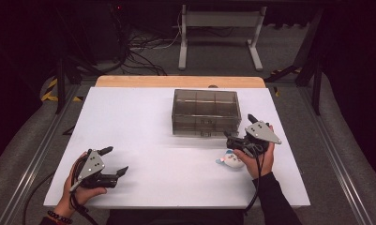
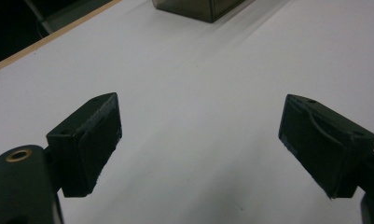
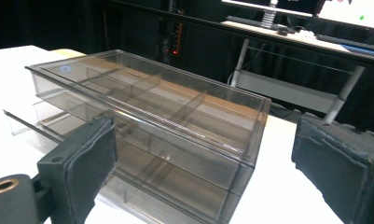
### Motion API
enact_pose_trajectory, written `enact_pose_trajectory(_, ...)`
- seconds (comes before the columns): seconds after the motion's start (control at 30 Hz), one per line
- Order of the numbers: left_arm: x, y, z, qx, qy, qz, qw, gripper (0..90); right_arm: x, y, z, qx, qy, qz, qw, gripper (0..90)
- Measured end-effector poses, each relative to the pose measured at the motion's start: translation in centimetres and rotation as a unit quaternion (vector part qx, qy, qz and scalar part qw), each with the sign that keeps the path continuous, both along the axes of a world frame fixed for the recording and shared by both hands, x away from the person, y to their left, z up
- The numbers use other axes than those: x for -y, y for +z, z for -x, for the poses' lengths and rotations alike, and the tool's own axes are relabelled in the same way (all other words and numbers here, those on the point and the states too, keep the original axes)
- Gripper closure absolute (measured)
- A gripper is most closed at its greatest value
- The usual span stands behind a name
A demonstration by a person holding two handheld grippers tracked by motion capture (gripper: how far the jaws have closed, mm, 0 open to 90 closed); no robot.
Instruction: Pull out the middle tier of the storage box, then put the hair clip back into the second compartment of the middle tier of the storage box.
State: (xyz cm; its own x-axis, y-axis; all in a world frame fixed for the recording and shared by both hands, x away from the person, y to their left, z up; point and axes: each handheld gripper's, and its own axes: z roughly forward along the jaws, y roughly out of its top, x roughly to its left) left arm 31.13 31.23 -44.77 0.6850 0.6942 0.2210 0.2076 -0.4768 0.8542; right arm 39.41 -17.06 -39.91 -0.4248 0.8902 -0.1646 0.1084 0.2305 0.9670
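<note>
Nearest me, my left gripper [image 1: 111, 165] idles wide open by the white table's [image 1: 143, 126] near left corner, while by the right edge my right gripper [image 1: 238, 130], jaws spread and empty, faces the smoky drawer box [image 1: 205, 112], the small plush toy [image 1: 231, 160] lying loose just beneath my hand, presumably awaiting a drawer.

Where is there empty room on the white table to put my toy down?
The white table is bare left of the clear box, and between the left hand-held gripper and the small toy. It's crowded near the right hand-held gripper, between box and toy.
</note>
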Motion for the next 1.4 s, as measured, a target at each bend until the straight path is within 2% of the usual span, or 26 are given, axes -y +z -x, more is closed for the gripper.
enact_pose_trajectory(0.27, 0.3, -0.1, -0.2, 0.0, -0.003, -0.004, 1.0, 14.5, 0.5, -0.4, -0.3, -0.017, 0.001, 0.002, 0.9999, 14.0)
enact_pose_trajectory(0.4, 0.3, -0.1, -0.2, 0.0, -0.003, -0.003, 1.0, 14.5, 0.8, -0.5, -0.3, -0.019, 0.004, -0.006, 0.9998, 20.2)
enact_pose_trajectory(0.73, 0.4, -0.1, -0.3, -0.001, -0.004, -0.004, 1.0, 14.6, 0.8, -0.7, -0.5, -0.026, 0.022, -0.009, 0.9994, 42.5)
enact_pose_trajectory(0.87, 0.3, -0.1, -0.3, -0.001, -0.003, -0.003, 1.0, 14.7, 0.7, -0.7, -0.6, -0.028, 0.024, -0.003, 0.9993, 49.4)
enact_pose_trajectory(0.93, 0.4, -0.1, -0.3, 0.0, -0.004, -0.004, 1.0, 14.6, 0.6, -0.7, -0.6, -0.033, 0.022, 0.007, 0.9992, 59.2)
enact_pose_trajectory(0.97, 0.4, -0.1, -0.3, 0.0, -0.003, -0.004, 1.0, 14.6, 0.6, -0.7, -0.6, -0.033, 0.022, 0.007, 0.9992, 59.2)
enact_pose_trajectory(1.0, 0.4, -0.1, -0.3, 0.001, -0.004, -0.006, 1.0, 14.7, 0.6, -0.8, -0.6, -0.035, 0.022, 0.01, 0.9991, 62.9)
enact_pose_trajectory(1.03, 0.5, -0.1, -0.3, 0.001, -0.004, -0.006, 1.0, 14.7, 0.5, -0.8, -0.7, -0.039, 0.018, 0.017, 0.9989, 70.2)
enact_pose_trajectory(1.23, 0.5, -0.1, -0.8, -0.004, -0.003, -0.001, 1.0, 14.7, -0.5, -1.2, -2.0, -0.075, 0.026, 0.048, 0.9957, 89.4)
enact_pose_trajectory(1.3, 0.5, -0.1, -0.7, -0.005, -0.002, 0.0, 1.0, 14.8, -0.9, -1.5, -2.8, -0.094, 0.031, 0.056, 0.9936, 90.0)
enact_pose_trajectory(1.4, 0.8, -0.1, -0.6, -0.003, -0.007, -0.003, 1.0, 14.8, -1.3, -2.0, -3.5, -0.121, 0.031, 0.053, 0.9907, 90.0)
